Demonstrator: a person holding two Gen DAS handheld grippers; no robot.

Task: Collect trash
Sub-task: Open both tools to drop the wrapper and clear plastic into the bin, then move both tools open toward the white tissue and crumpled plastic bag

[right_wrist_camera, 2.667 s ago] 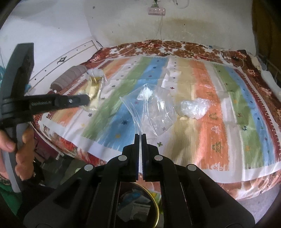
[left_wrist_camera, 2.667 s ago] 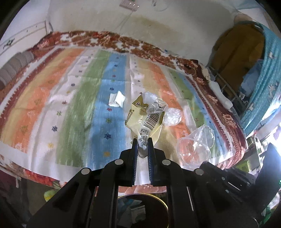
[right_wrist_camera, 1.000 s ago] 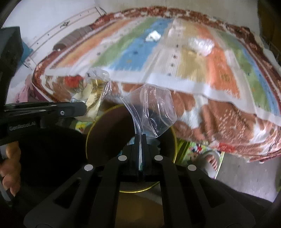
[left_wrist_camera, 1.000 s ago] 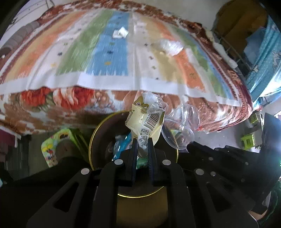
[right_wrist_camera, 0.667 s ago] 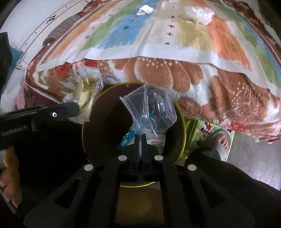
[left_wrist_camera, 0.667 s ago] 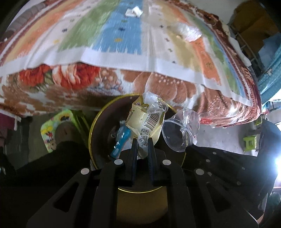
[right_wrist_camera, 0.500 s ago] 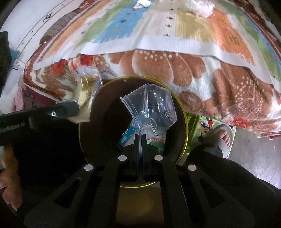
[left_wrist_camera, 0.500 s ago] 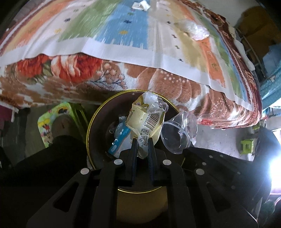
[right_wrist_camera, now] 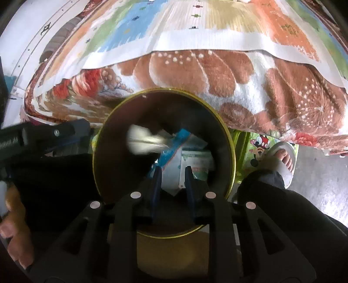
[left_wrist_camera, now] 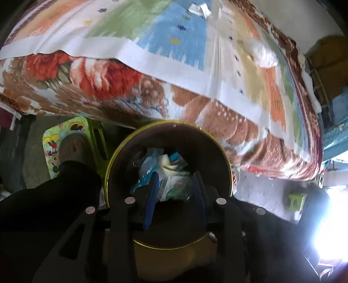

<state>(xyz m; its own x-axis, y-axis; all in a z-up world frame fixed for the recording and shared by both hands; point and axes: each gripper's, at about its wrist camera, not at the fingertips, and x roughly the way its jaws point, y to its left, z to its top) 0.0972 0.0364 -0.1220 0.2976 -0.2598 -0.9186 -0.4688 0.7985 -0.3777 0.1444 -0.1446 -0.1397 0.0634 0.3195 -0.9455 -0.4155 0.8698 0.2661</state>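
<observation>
Both grippers point down into a dark round bin with a gold rim (left_wrist_camera: pixel 226 165) (right_wrist_camera: pixel 165 89) beside the bed. My left gripper (left_wrist_camera: pixel 175 180) has its jaws opening, with nothing between them. The yellow wrapper (left_wrist_camera: pixel 167 164) lies on the trash in the bin, and the right wrist view shows it as a pale blur (right_wrist_camera: pixel 143 141) dropping inside. The jaws of my right gripper (right_wrist_camera: pixel 173 174) are opening too and hold nothing. I cannot pick out the clear plastic cup among the blue and white packets (right_wrist_camera: pixel 191 156) below. The left gripper (right_wrist_camera: pixel 54 132) shows at the bin's left edge.
On the striped bed cover (left_wrist_camera: pixel 174 32) lie a white paper scrap (left_wrist_camera: pixel 200 8) and a crumpled clear bag (left_wrist_camera: pixel 263 54). A brown floral blanket (right_wrist_camera: pixel 217 69) hangs down right behind the bin. A person's foot (left_wrist_camera: pixel 71 148) (right_wrist_camera: pixel 280 156) and a green cartoon stool (left_wrist_camera: pixel 52 139) flank it.
Both grippers sank closer over the bin and their jaws parted. The yellow wrapper left the left gripper and the clear cup left the right one; both dropped into the bin.
</observation>
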